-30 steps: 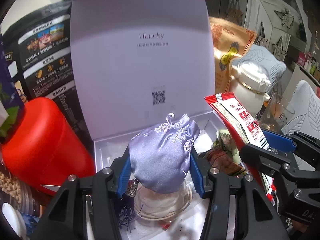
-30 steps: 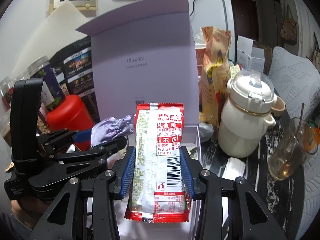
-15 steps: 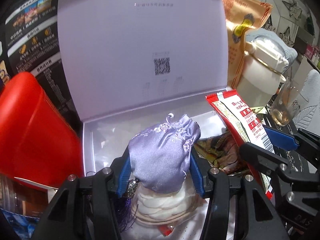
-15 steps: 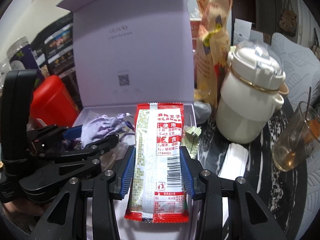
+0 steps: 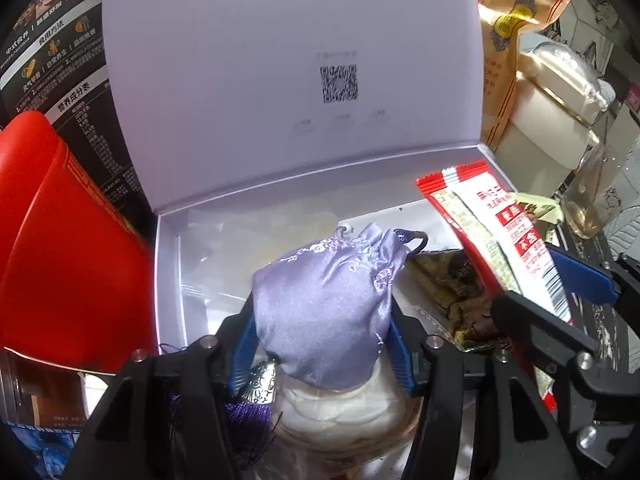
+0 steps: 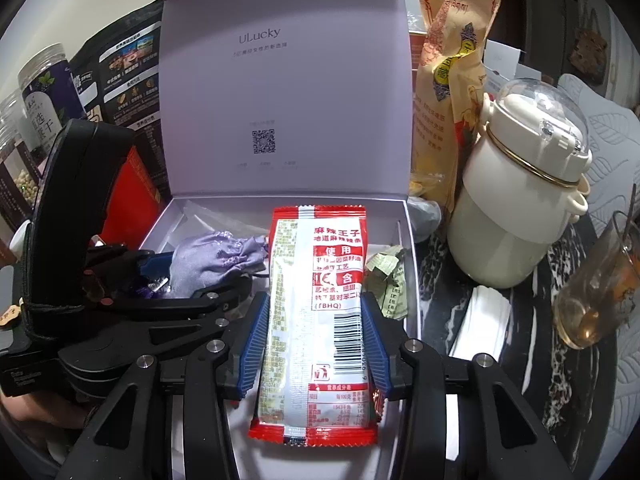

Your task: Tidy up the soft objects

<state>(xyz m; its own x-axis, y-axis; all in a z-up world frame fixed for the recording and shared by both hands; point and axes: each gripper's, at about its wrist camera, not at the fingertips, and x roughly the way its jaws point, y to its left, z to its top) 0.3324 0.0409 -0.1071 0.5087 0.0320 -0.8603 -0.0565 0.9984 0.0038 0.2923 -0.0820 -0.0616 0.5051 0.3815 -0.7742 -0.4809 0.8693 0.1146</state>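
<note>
Left wrist view: my left gripper (image 5: 322,336) is clamped on the lavender satin pouch (image 5: 326,304) at frame centre, over the open white box (image 5: 168,280), above a white round packet (image 5: 340,412) low in frame. In the right wrist view, my right gripper (image 6: 316,344) pinches the red snack packet (image 6: 316,320) upright at centre, above the box's right side. I see a cream pot (image 6: 520,208) at right.

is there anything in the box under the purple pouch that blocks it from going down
Partly. The left gripper holds the purple pouch right above a white round packet already lying in the box. A brown snack packet lies to its right. The back left of the box floor looks nearly bare.
</note>
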